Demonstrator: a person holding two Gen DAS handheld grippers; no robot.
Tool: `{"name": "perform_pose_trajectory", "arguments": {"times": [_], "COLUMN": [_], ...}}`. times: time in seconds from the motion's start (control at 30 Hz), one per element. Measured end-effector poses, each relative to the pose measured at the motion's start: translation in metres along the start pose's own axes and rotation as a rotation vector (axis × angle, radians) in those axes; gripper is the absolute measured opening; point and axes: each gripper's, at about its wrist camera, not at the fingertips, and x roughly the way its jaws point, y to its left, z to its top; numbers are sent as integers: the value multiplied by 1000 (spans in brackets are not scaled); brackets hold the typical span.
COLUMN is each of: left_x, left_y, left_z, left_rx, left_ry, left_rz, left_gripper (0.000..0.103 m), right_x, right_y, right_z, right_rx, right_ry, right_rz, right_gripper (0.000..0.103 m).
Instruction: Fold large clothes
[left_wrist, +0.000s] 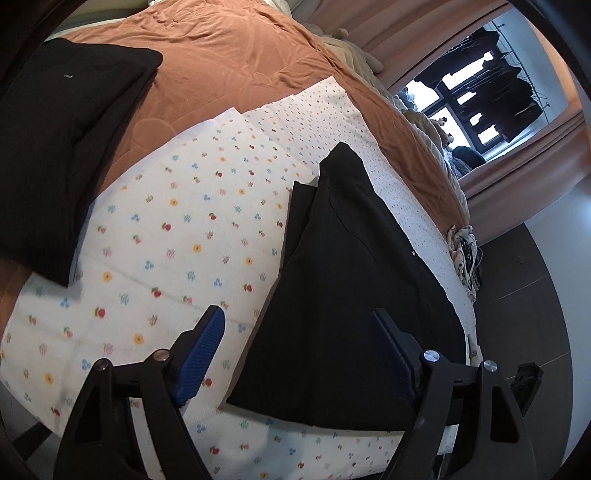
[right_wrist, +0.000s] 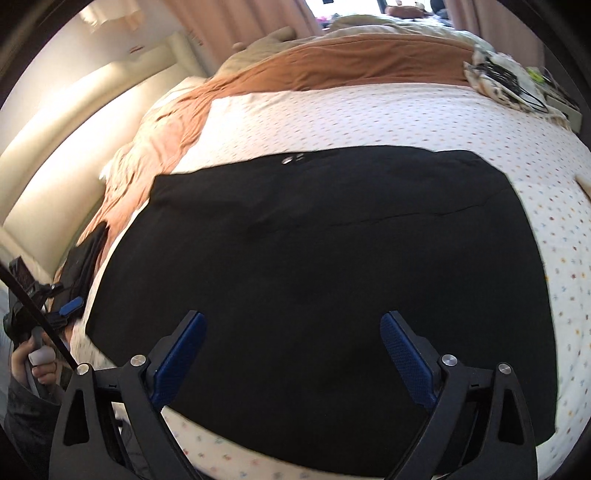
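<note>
The black garment (right_wrist: 314, 288) lies flat on the flowered sheet (left_wrist: 166, 229) of the bed, directly below your right gripper (right_wrist: 293, 358). Your left gripper (left_wrist: 299, 354) hovers at its left edge. Both grippers are spread, grasping nothing.

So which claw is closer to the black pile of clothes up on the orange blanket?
Left. The left gripper hangs at the black garment's edge, with the folded black pile just beyond. The right gripper is over the garment's middle, further away.
</note>
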Motion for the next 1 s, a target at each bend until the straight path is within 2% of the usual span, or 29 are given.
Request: {"name": "perform_pose_trajectory", "arguments": {"times": [0.1,0.17,0.23,0.37,0.47,0.53,0.67,0.77,1.0], "left_x": [-8,-12,-17,-25,-23,-21,-11,-3,12], "left_y": [9,14,19,30,35,37,36,32,22], "left_z": [-15,-23,-31,-46,-54,-57,-61,-62,-62], "left_rx": [-35,-49,-72,-115,-131,-133,-129,-124,-124], "left_ry": [-9,-9,-13,-36,-25,-20,8,30,58], "left_rz": [-22,-29,-39,-49,-47,-48,-51,-36,-59], "left_gripper": [81,80,77,76,76,76,73,71,71], "right_x": [4,6,8,13,18,24,44,58,88], "right_y": [23,33,42,55,62,62,61,58,49], "right_z": [-12,-16,-24,-37,-44,-46,-43,-36,-15], "right_rx": [-54,-76,-93,-91,-83,-87,-70,-77,-38], "right_ry": [32,45,58,78,95,117,155,164,182], "right_rz": [8,6,-28,-79,-118,-133,-148,-169,-199], "right_gripper": [84,83,83,83,66,64,59,59,57]}}
